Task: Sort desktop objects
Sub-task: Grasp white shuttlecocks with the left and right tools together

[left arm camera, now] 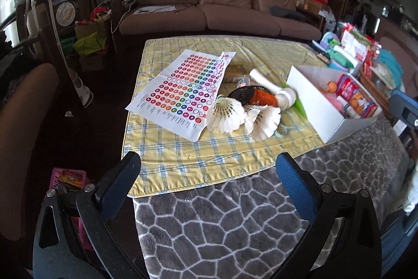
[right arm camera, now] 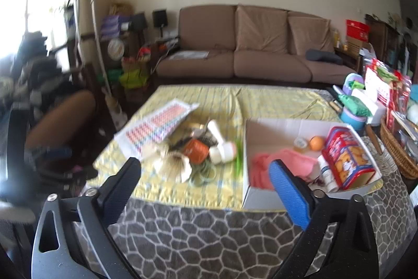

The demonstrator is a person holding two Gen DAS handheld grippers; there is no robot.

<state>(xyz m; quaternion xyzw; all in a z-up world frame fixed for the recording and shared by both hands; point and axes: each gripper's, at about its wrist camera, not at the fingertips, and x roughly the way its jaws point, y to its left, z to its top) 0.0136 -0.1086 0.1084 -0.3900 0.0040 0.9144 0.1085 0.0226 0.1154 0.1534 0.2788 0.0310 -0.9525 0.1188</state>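
A loose pile of small objects sits near the middle of the worktop, on a yellow checked cloth (left arm camera: 183, 161). In the left wrist view, two white feather shuttlecocks (left arm camera: 230, 114) lie at the pile's near edge, touching each other. Just behind them, at about 12 o'clock, are a black and orange mesh item (left arm camera: 254, 96) and a white bottle (left arm camera: 271, 90) lying on its side. Green hair ties (right arm camera: 205, 173) lie against the pile, clearer in the right wrist view. At 9 o'clock from the pile lies a sticker sheet (left arm camera: 183, 90), one corner tucked against the shuttlecocks.

At 3 o'clock from the pile stands an open white box (left arm camera: 313, 106). It already holds a red biscuit tin (right arm camera: 347, 158), a pink cloth (right arm camera: 277, 164) and a small orange ball (right arm camera: 317, 142).

Your left gripper (left arm camera: 209, 187) and right gripper (right arm camera: 206, 192) both hover near the worktop's front edge, fingers spread wide and holding nothing.

Risks, as I judge them: the shuttlecocks are light and their feathers crush easily, so a hard squeeze may bend them. The pile is tangled, so lifting one piece may drag a hair tie or a neighbour along. The bottle may roll if nudged. The right view is blurred, so aim there is less certain.
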